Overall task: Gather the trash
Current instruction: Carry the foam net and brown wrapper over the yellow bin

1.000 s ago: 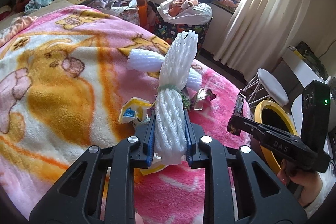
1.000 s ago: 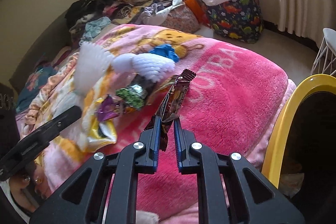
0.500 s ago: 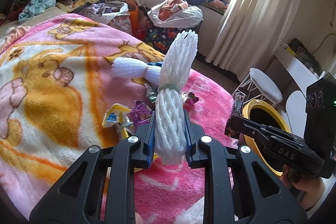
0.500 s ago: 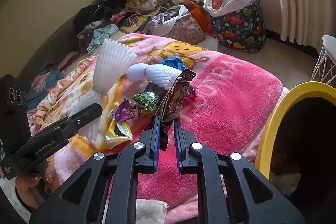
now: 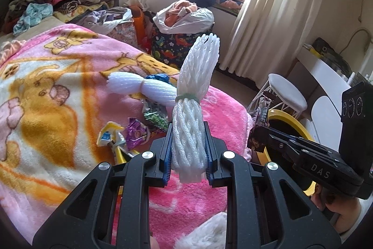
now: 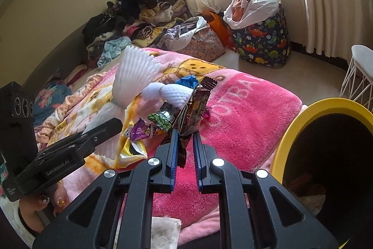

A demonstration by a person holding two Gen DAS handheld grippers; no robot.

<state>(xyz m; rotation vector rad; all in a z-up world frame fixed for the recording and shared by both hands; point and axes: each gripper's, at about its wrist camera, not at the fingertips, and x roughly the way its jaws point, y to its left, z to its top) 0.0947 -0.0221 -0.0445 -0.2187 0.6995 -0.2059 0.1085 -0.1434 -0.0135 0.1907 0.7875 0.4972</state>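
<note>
My two wrist cameras both look forward, close over the pink fleece blanket (image 5: 209,197) (image 6: 244,132), and share it.

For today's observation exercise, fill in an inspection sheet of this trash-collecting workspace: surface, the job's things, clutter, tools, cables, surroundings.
Surface: pink cartoon blanket covers the bed.
Job's things: white foam net held upright; brown snack wrapper held; second foam net, green pea packet, purple wrapper and yellow packet lie on the blanket; yellow-rimmed bin at the bed's edge.
Clutter: clothes pile behind the bed.
Tools: left tool shut on the foam net; right tool shut on the wrapper.
Cables: one on the wall.
Surroundings: curtains, dinosaur-print bag, white stool.
</note>
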